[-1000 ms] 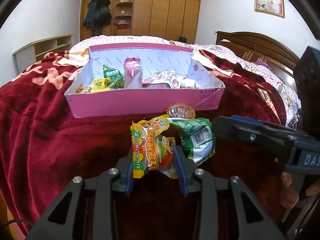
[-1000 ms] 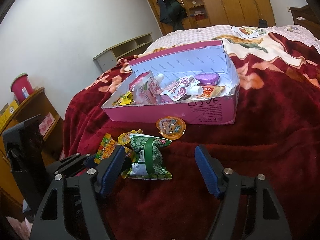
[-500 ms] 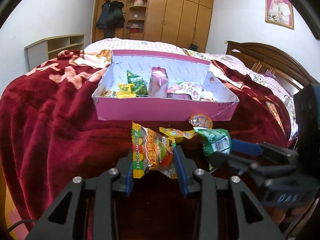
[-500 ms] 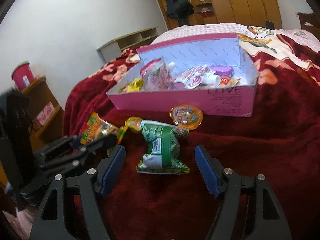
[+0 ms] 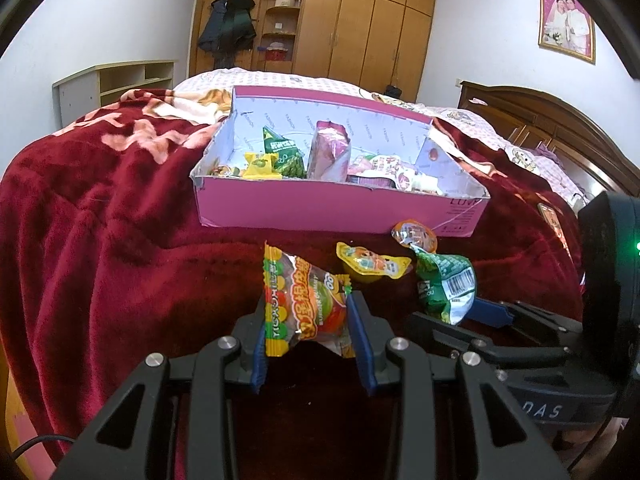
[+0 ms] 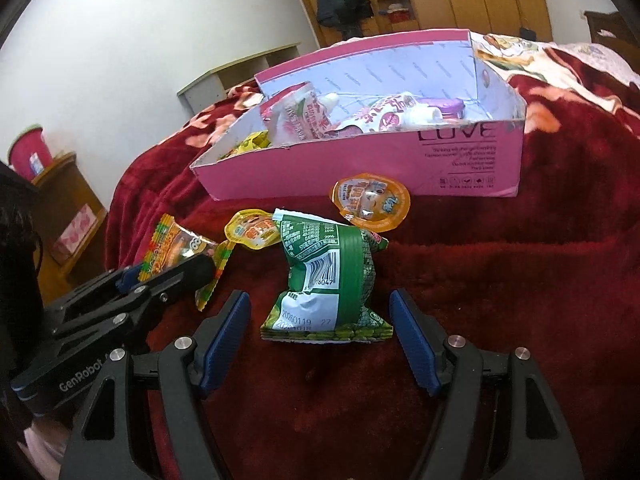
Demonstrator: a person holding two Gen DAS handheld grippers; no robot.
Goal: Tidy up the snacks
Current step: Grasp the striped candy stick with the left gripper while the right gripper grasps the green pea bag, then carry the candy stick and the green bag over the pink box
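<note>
Snacks first: a crinkled green foil packet with a white barcode panel stands on the bed straight ahead of the right claw, between its two blue pads but touching neither — jaws spread wide, holding nothing. Packet's long axis runs away from the claw toward the box, so the pads would close across its narrow width. Judged next move: ease forward a little and pinch.

Left claw is closed on a yellow-and-orange clear-plastic candy bag, bag upright between the pads; whether it is lifted off the blanket, cannot tell.

Just beyond lie a yellow-lidded jelly cup and an orange-lidded jelly cup, the orange one near the box's front wall.

Pink cardboard box with white lining sits further back, open-topped, already holding several pouches and sweets. Right claw is the nearer one to the green packet; left is beside it.

Surface — a dark red plush blanket over a bed, soft and rumpled. Wooden wardrobe and white walls behind.
</note>
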